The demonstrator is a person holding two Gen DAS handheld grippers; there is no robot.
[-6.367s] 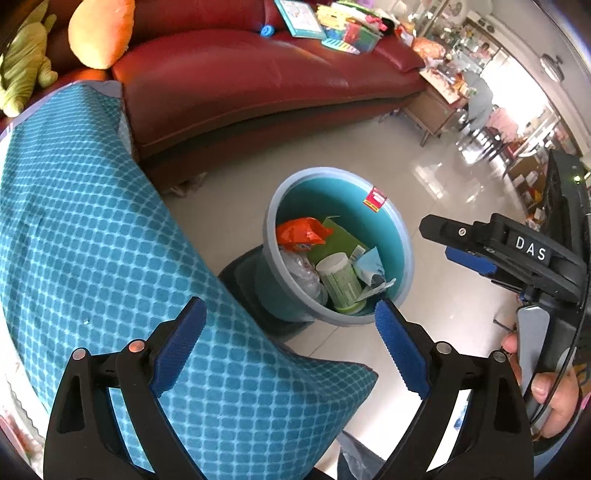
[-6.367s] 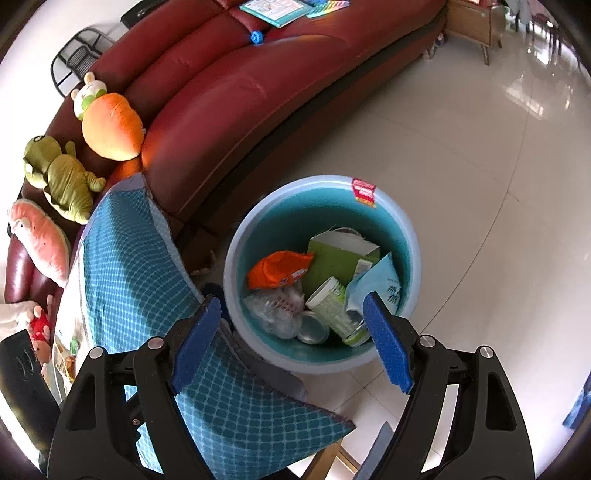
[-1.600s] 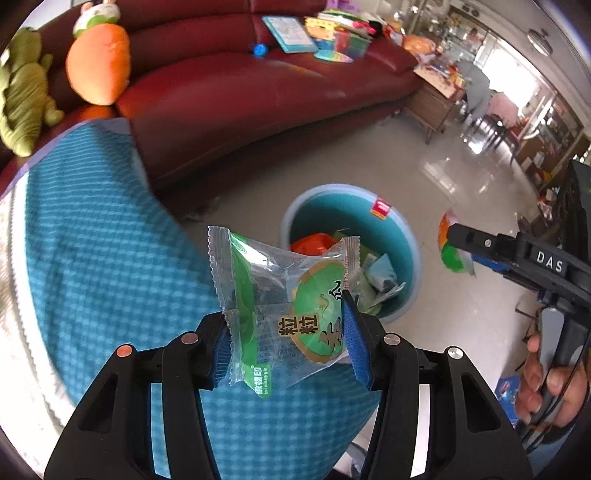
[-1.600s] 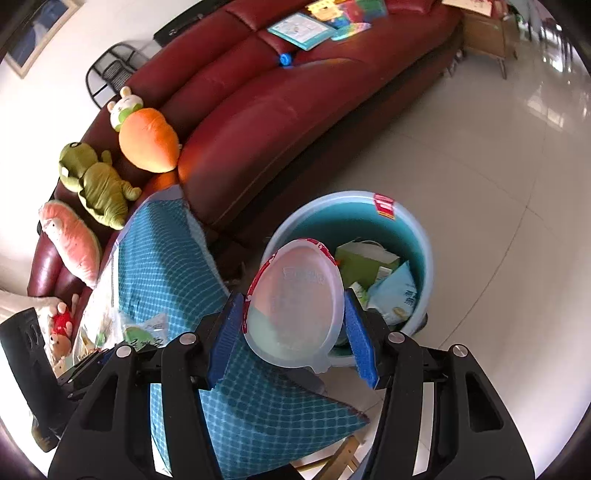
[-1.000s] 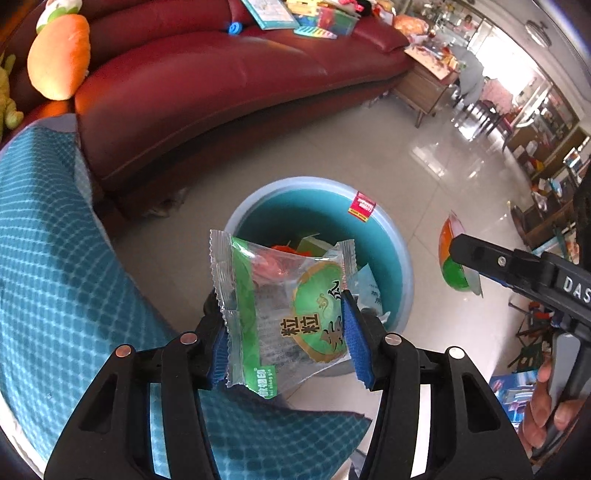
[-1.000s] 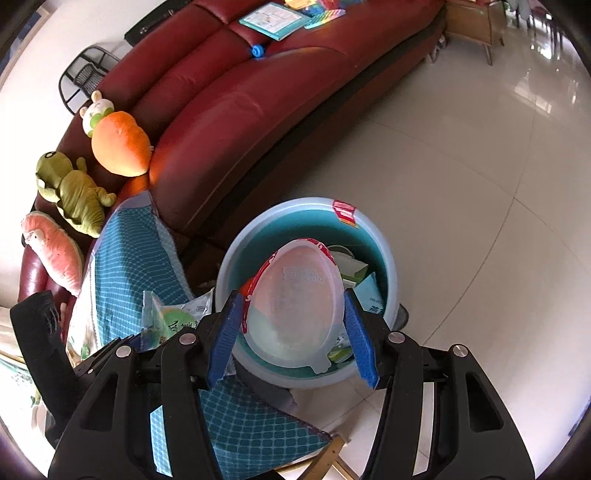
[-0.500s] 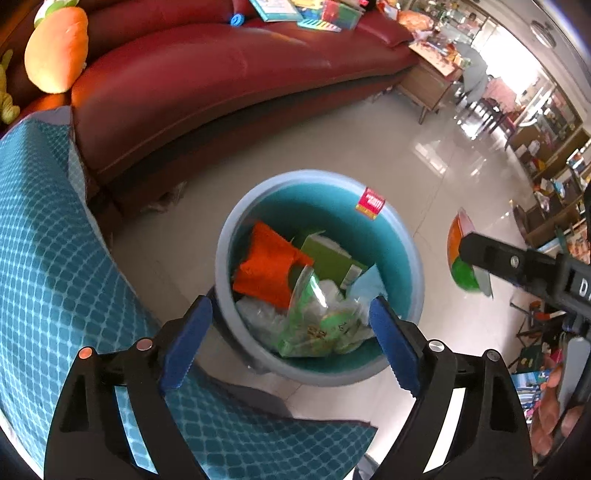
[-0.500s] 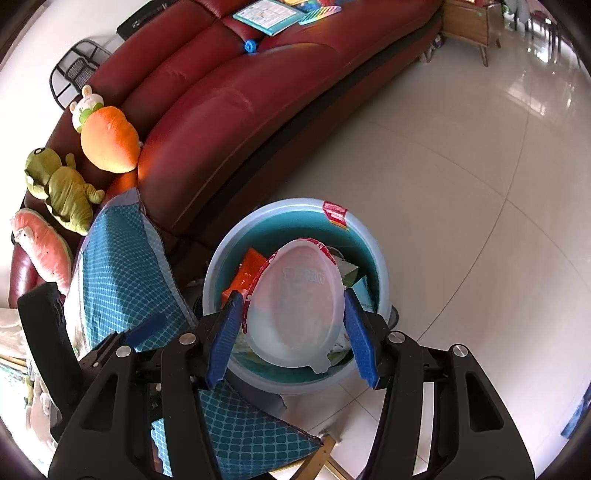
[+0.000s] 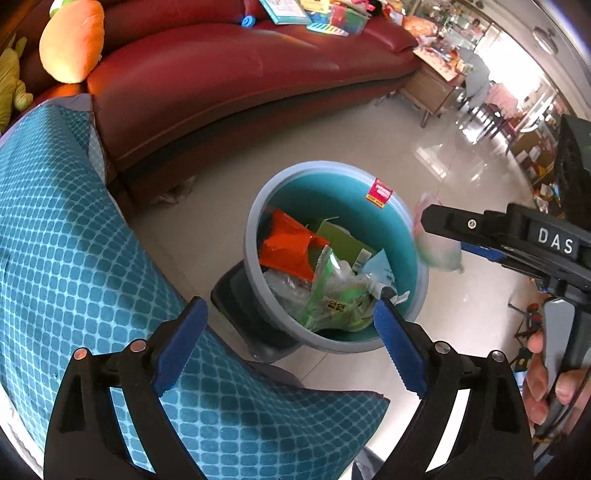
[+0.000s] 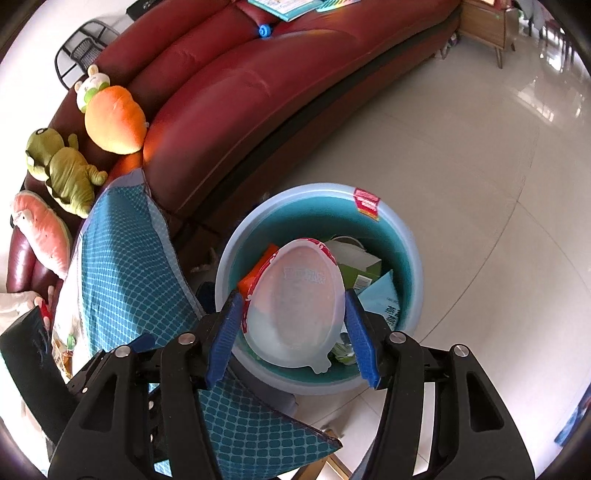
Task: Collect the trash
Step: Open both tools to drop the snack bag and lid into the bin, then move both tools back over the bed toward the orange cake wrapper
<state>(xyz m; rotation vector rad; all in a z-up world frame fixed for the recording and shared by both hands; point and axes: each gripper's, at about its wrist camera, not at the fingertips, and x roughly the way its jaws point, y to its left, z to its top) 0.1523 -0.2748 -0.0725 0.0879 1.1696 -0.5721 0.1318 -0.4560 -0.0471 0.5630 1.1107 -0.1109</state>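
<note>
From the left wrist, the left gripper [image 9: 286, 345] stands wide open and empty after just opening; one clear green wrapper [image 9: 334, 295] lies inside the one blue bin [image 9: 255, 236].

From the right wrist, the right gripper [image 10: 291, 338] has just been opening; one translucent red-rimmed lid [image 10: 295, 306] sits between its blue pads [image 10: 221, 341] above the bin [image 10: 412, 254]; grip unclear.

A curved red sofa [image 10: 236, 96] runs along the white wall [image 10: 33, 33], plush toys [image 10: 110, 118] at one end, books [image 9: 291, 11] at the other. Pale glossy floor tiles [image 10: 480, 147] catch daylight — a wooden side table [image 9: 432, 88] stands past the sofa.
</note>
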